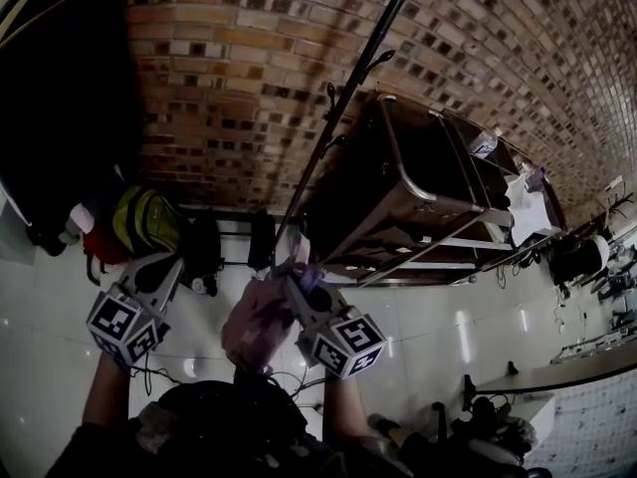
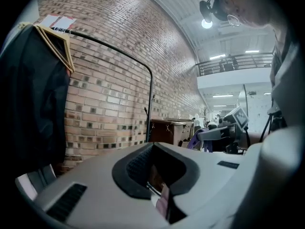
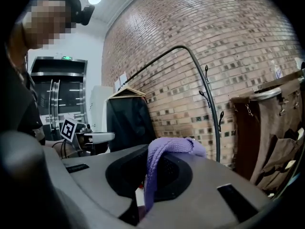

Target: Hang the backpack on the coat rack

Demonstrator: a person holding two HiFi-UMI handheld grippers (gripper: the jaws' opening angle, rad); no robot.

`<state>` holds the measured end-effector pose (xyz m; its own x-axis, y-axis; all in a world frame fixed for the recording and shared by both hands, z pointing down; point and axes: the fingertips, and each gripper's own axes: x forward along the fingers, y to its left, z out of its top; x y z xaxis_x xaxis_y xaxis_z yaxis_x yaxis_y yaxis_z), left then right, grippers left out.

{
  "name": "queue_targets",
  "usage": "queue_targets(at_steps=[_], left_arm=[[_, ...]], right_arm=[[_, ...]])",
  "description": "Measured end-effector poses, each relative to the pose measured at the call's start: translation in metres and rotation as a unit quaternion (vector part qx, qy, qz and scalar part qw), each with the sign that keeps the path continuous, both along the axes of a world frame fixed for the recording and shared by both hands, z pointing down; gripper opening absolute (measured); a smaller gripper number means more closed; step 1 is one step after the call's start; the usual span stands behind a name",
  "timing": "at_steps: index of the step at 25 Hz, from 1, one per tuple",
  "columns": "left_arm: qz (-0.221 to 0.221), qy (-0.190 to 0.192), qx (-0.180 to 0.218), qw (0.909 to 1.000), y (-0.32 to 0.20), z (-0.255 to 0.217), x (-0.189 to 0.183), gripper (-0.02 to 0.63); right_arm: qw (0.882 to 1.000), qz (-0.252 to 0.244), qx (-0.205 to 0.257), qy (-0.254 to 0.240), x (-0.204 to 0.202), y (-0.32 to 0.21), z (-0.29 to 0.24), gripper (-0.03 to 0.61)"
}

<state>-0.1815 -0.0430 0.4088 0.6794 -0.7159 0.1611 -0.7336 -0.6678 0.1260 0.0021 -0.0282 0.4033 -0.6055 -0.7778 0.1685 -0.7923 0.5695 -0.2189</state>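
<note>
A pink backpack (image 1: 257, 322) hangs by its purple strap (image 1: 304, 275) from my right gripper (image 1: 296, 272). In the right gripper view the purple strap (image 3: 164, 149) loops over the top of the right gripper (image 3: 142, 199), whose jaws are shut on it. The black coat rack pole (image 1: 343, 108) with side hooks (image 1: 378, 63) rises against the brick wall just ahead, also seen as the coat rack (image 3: 209, 99). My left gripper (image 1: 164, 267) is to the left of the backpack, apart from it. In its own view the left gripper (image 2: 159, 194) looks shut with nothing held.
A black garment (image 2: 33, 94) on a wooden hanger hangs from a rail at the left. A yellow-green bag (image 1: 144, 222) lies on the floor by the wall. A brown cabinet with metal bars (image 1: 418, 182) stands right of the rack. A table edge (image 1: 567, 371) is at the lower right.
</note>
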Motion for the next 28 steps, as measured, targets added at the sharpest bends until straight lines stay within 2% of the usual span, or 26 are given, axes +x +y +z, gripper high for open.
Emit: queue_targets(at_steps=[10, 17, 21, 24, 28], left_arm=[[-0.01, -0.005, 0.015, 0.9998, -0.084, -0.008, 0.079, 0.04], [-0.035, -0.013, 0.038, 0.9986, -0.128, -0.015, 0.116, 0.04], [-0.027, -0.008, 0.048, 0.9984, -0.14, -0.025, 0.137, 0.04], [-0.02, -0.018, 0.047, 0.9985, -0.149, -0.028, 0.148, 0.04], [-0.007, -0.022, 0.046, 0.9987, -0.171, -0.026, 0.16, 0.04]], right_arm=[[1.0, -0.017, 0.01, 0.008, 0.08, -0.09, -0.005, 0.009], [0.999, -0.034, 0.021, 0.019, 0.127, -0.14, -0.007, 0.009], [0.999, -0.032, 0.023, 0.022, 0.147, -0.162, -0.014, 0.009], [0.999, -0.026, 0.025, 0.019, 0.159, -0.176, -0.018, 0.009], [1.0, -0.003, 0.026, 0.01, 0.173, -0.202, -0.017, 0.009]])
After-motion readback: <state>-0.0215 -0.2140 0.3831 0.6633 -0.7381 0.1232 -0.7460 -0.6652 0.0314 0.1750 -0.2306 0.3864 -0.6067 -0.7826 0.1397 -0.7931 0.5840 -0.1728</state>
